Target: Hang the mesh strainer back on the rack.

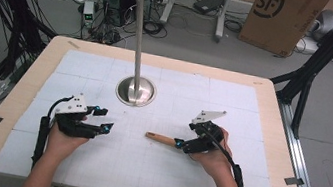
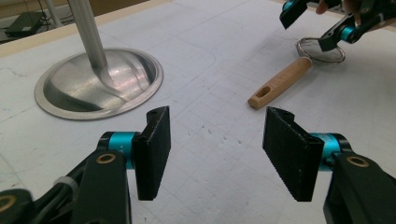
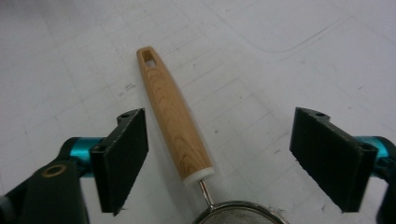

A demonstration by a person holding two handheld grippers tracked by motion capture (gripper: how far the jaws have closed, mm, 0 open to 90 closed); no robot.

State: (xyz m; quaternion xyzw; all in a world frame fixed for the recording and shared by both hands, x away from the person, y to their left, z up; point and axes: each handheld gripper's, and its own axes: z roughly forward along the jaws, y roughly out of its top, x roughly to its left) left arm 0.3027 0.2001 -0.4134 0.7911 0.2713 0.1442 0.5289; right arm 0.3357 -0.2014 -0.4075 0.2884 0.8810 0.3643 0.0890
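The right gripper (image 3: 219,158) hangs directly over a small wire-mesh strainer (image 3: 175,114) lying flat on the white gridded mat (image 1: 162,174), its two black pads spread wide with the strainer's wooden handle (image 3: 173,116) running up between them, touched by neither. The handle's long axis points straight ahead of this gripper, away from the hand: the metal rim of the sieve bowl (image 3: 240,211) sits nearest, just under the jaws, then the white collar, then the tapering wood out to the slotted hanging hole (image 3: 148,56) at the far tip. The handle lies slightly nearer this gripper's left pad than its right, so a squeeze would likely meet the wood on that side first.

In the high view the handle (image 1: 160,138) juts out from the right gripper (image 1: 181,144) toward the middle of the table, aimed at the left gripper (image 1: 101,119), which rests well apart with its jaws parted and nothing between them. From the left gripper (image 2: 215,149) view, the strainer (image 2: 299,77) lies ahead and off to the right, hole end closest, with the right gripper (image 2: 308,28) hovering over the mesh ring. The steel hanging stand (image 1: 135,91), a pole on a domed base, rises beyond both grippers. The right hand is plainly the nearer one for any pickup.
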